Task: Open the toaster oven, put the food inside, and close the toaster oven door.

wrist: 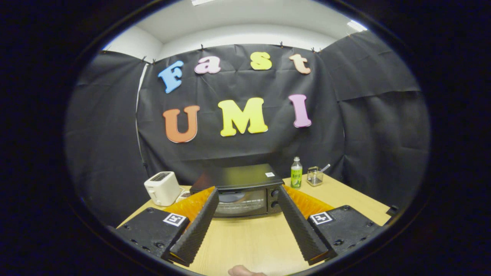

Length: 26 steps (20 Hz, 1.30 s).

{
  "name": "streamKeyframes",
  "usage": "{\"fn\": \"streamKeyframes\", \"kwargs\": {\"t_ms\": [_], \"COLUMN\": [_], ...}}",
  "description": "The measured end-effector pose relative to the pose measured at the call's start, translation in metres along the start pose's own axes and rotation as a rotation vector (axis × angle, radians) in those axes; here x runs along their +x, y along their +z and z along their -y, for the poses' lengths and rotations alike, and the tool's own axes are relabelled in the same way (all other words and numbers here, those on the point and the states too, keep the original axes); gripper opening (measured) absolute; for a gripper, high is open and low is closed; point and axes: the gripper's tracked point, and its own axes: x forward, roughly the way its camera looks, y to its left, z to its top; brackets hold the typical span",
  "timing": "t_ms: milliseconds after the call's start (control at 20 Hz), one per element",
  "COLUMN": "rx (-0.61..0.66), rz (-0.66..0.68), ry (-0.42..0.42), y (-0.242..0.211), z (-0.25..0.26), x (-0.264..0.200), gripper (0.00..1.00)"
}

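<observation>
Gripper view looks along the gripper (247, 191), whose two fingers stand wide apart with nothing between them but bare wooden table (245, 237). Beyond the fingertips, framed in the gap between them, sits the black toaster oven (239, 191) with its glass door (241, 202) up and closed, a rack faintly visible behind the glass; its two knobs (274, 198) lie close to the right finger's tip. No food can be made out on the table, and whether any lies inside behind the glass is too dim to tell, so the closed door fits either an oven waiting to be opened or one already loaded and closed again. Past the left finger stands a white toaster (162, 188), and past the right finger a green bottle (296, 172) and a small wire basket (315, 176), both well clear of the oven. A bit of a fingertip (241, 271) shows at the near side of the table, short of the gripper. If the door is to be worked, a good approach would likely keep the fingers level and centred on the handle along the door's top edge, gripping squarely and swinging along the hinge's arc so the light oven does not slide on the smooth table.
</observation>
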Motion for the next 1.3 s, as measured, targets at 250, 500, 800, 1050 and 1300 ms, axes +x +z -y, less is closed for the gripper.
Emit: {"fn": "streamKeyframes", "kwargs": {"t_ms": [250,500,800,1050,1300], "rx": [-0.026,-0.075,-0.078,-0.068,-0.041], "rz": [0.094,0.137,0.124,0.146,0.171], "ry": [0.010,0.036,0.131,0.169,0.166], "y": [0.050,0.073,0.054,0.053,0.055], "z": [-0.007,-0.031,-0.058,-0.059,-0.047], "x": [-0.052,-0.079,-0.107,-0.127,-0.133], "gripper": [1.00,1.00,1.00,1.00,1.00]}}
